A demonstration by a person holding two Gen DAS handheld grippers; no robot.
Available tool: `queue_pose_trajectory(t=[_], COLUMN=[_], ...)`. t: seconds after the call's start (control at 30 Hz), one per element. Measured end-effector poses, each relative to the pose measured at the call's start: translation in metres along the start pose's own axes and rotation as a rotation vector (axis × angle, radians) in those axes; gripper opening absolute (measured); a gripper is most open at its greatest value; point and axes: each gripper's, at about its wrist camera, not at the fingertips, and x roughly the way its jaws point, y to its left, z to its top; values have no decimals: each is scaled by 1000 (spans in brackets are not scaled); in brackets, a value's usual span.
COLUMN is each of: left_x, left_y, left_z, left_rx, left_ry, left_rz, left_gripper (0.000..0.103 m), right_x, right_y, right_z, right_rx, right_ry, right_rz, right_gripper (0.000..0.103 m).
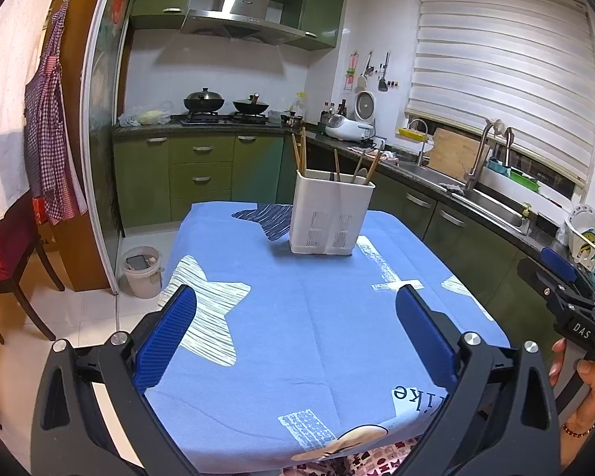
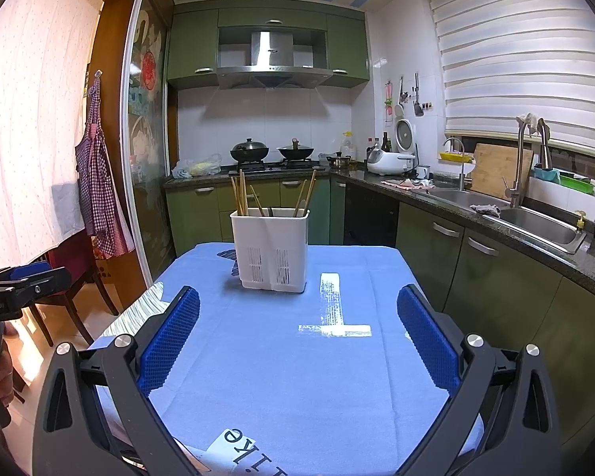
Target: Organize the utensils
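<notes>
Utensils [image 2: 254, 198] — upright in white holder [image 2: 271, 250] on tabletop [image 2: 281, 365] | both grippers' fingers [image 1: 166, 341] spread, empty | fits sorted or awaiting re-sorting

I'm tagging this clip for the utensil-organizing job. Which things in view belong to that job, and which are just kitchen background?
Belongs to the job:
white utensil holder on the blue tablecloth
wooden chopsticks standing in it
left gripper, open
right gripper, open

Just lying about:
two woks on the stove
rice cooker
cutting board by the sink
checked apron
white bucket
</notes>
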Motion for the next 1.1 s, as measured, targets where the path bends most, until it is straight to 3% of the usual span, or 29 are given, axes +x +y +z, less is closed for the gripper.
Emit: queue_pose_trajectory(t=[0.13,0.9,1.1], left_x=[1,8,5], left_y=[-1,5,2], left_z=[2,3,4], left_rx=[10,-18,-3], left_ry=[7,55,37], left_rz=[31,23,33], left_gripper=[96,96,96], right_x=[0,1,2], right_y=[1,1,2], right_z=[0,-3,-3], right_rx=[1,2,2], right_ry=[0,5,8], right_rz=[1,7,6], right_gripper=[98,98,98])
